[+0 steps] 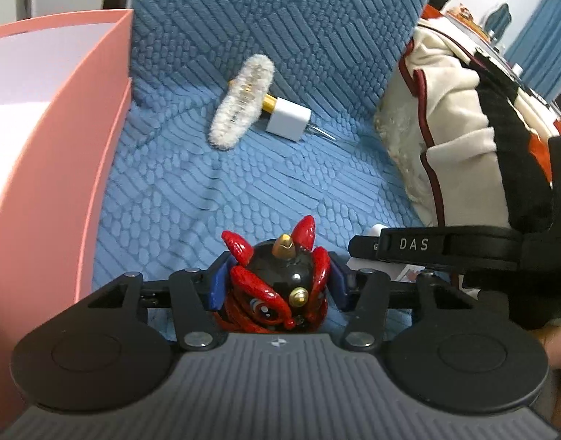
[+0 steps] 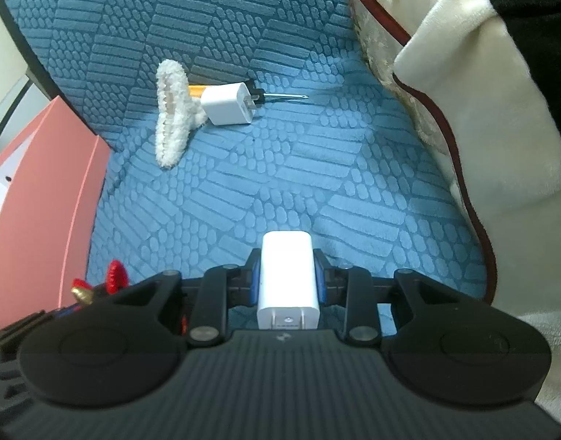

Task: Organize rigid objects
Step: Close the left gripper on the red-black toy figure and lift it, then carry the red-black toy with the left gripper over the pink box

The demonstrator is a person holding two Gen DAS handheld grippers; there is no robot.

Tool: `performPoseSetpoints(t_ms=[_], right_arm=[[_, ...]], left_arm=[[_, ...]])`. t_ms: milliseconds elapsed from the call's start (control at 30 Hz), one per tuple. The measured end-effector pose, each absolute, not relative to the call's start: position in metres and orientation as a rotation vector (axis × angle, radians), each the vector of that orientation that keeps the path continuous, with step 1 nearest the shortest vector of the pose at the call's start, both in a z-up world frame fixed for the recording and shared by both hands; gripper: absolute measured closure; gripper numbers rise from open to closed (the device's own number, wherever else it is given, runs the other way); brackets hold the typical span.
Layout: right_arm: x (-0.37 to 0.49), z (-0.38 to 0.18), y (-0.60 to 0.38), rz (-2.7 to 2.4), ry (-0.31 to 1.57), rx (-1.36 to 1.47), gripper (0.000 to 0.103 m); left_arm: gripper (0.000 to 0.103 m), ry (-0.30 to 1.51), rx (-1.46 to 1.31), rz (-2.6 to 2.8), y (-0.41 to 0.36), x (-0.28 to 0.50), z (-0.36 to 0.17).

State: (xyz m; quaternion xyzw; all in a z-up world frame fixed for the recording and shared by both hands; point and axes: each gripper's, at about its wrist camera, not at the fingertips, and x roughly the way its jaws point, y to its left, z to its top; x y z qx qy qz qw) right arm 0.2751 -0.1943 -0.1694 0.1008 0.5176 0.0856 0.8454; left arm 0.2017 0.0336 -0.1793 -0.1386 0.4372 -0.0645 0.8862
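Observation:
My left gripper (image 1: 277,282) is shut on a red and black lion-head figurine (image 1: 277,286) with a gold horn, held just above the blue textured sofa seat (image 1: 280,183). My right gripper (image 2: 287,275) is shut on a white charger plug (image 2: 288,275), prongs toward the camera. The figurine's red and gold tips show at the lower left of the right wrist view (image 2: 115,275). A second white charger (image 1: 288,119) (image 2: 227,108) lies further back on the seat beside a fluffy white brush with a gold handle (image 1: 242,101) (image 2: 170,113) and a thin metal needle (image 2: 286,96).
A pink open box (image 1: 60,146) (image 2: 42,201) stands at the left edge of the seat. A cream, black and red plush cushion (image 1: 464,128) (image 2: 482,110) fills the right side. The right gripper's black body (image 1: 445,245) reaches in from the right in the left wrist view.

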Motion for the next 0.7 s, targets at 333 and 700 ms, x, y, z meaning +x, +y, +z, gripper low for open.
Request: performPoseSetpoints(t_ms=[333,700], right_arm=[[0.267,-0.159,-0.180,0.256,1.055,0.141,0.071],[0.251,-0.147,-0.172,0.337,1.024,0.072,0.071]], left_arm=[[0.044,0.832,-0.334,-0.066,0.052,0.196,-0.156],[0.044,0.854,-0.410,-0.061,0.056,0.172,-0.174]])
